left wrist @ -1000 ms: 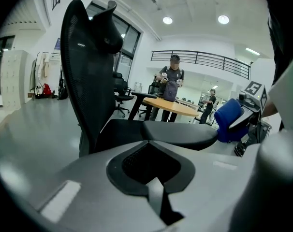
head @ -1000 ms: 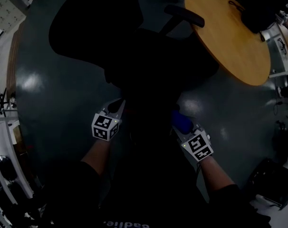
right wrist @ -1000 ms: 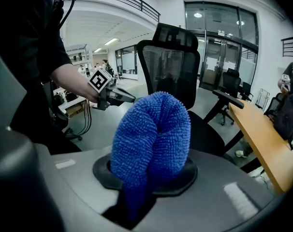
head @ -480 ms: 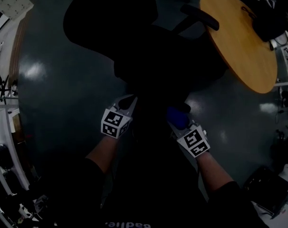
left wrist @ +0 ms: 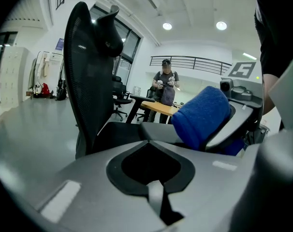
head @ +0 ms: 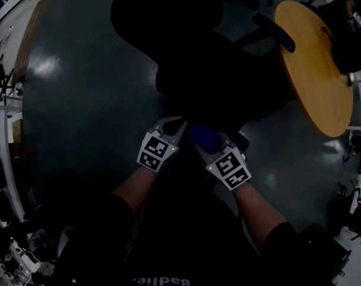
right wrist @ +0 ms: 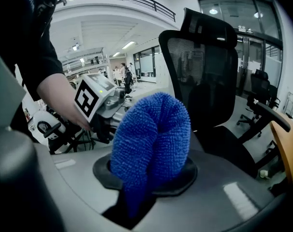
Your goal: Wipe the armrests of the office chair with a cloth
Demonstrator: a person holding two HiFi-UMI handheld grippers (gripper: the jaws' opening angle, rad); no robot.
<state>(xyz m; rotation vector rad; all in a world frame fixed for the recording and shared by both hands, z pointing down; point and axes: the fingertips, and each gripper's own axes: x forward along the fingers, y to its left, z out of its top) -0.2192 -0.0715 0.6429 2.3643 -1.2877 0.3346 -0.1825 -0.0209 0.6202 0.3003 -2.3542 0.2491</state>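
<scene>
The jaws of the right gripper [right wrist: 149, 178] were clamped on the blue cloth [right wrist: 151, 134], which was folded into a pad bulging forward, presumably for wiping. Those of the left gripper [left wrist: 149, 144] were together and empty. Both hung short of the office chair [head: 216, 76] and its armrest [head: 274, 31]. Over the last second the grippers had drawn close together.

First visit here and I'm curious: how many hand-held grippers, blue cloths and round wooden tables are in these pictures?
Grippers: 2 (left gripper, right gripper)
Blue cloth: 1
Round wooden table: 1
Total: 4
</scene>
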